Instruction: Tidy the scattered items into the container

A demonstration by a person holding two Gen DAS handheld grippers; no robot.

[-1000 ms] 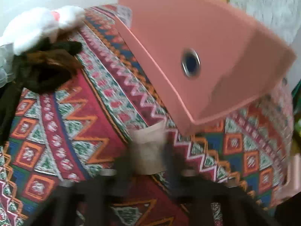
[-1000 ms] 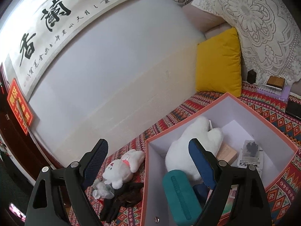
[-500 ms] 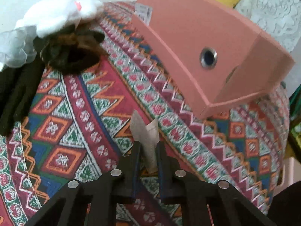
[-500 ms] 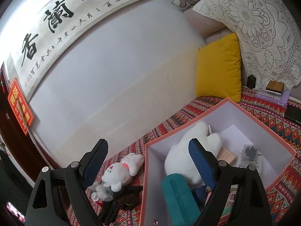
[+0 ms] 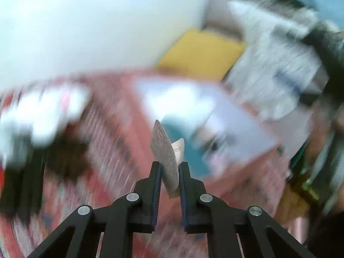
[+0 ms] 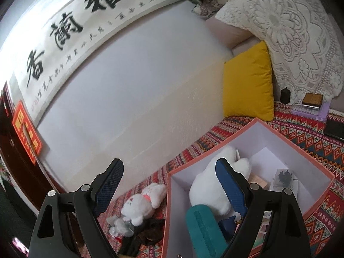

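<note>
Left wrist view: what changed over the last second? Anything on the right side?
The left gripper closed on the folded paper card that lay on the patterned cloth, lifted it, and swung up toward the open pink box; its view is now motion-blurred. The right gripper stayed open and empty above the box. The small white plush and dark gloves still lie outside the box on the cloth.

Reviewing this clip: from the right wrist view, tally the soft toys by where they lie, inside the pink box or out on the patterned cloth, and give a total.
Inside the pink box: 1, a large white plush toy
Out on the patterned cloth: 1, a small white plush with a pink collar
Total: 2
</note>
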